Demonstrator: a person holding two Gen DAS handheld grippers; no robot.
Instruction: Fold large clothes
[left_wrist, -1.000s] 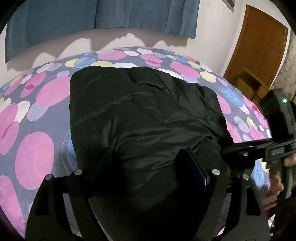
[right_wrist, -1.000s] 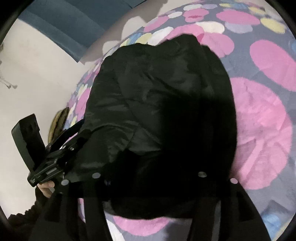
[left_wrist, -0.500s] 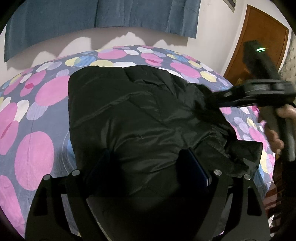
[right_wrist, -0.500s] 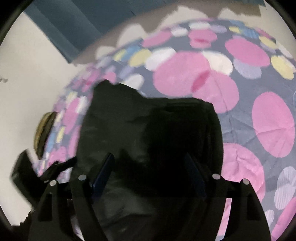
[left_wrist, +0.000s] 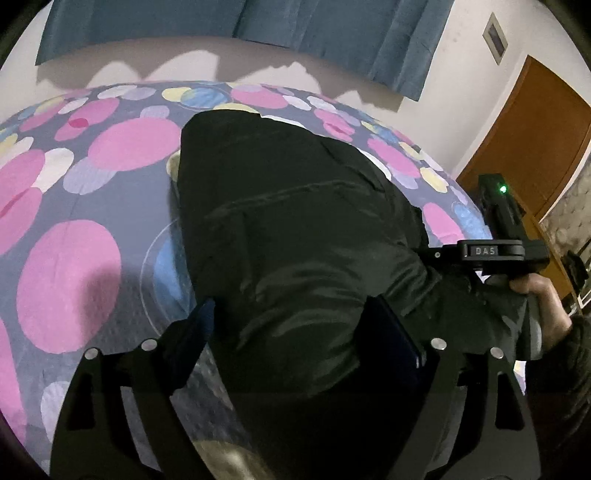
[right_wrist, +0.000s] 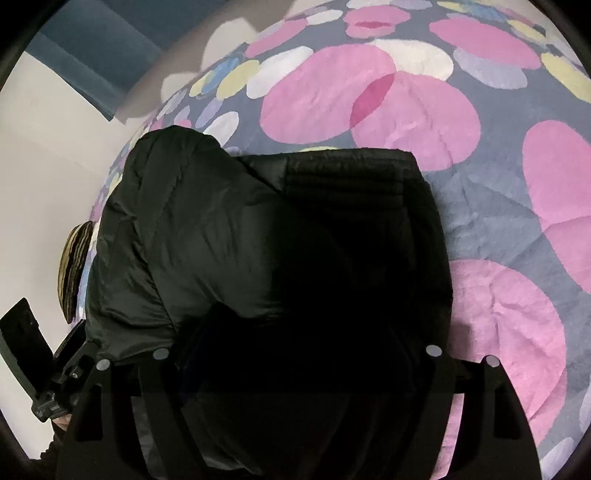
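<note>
A black padded jacket (left_wrist: 303, 229) lies folded on a bedspread (left_wrist: 66, 280) with pink dots. My left gripper (left_wrist: 293, 332) hovers over the jacket's near edge, its jaws opening. The left finger is over the bedspread and the right one over the fabric, and neither pad presses on anything. In the right wrist view the jacket (right_wrist: 207, 236) fills the middle. My right gripper (right_wrist: 299, 350) stands low over its dark near part with the jaws wide apart. From the left wrist view the right gripper's body (left_wrist: 491, 253) shows at the jacket's right side, held by a hand (left_wrist: 539, 299).
A blue curtain (left_wrist: 258, 18) hangs on the far wall and a brown wooden door (left_wrist: 535, 140) stands to the right. A striped round object (right_wrist: 74, 269) sits at the bed's edge near the white wall. The left gripper's body (right_wrist: 33, 365) shows at lower left.
The right gripper let go of the fabric, opened, swung up over the jacket and came back down at its right side. The left gripper shifted sideways and rolled a little.
</note>
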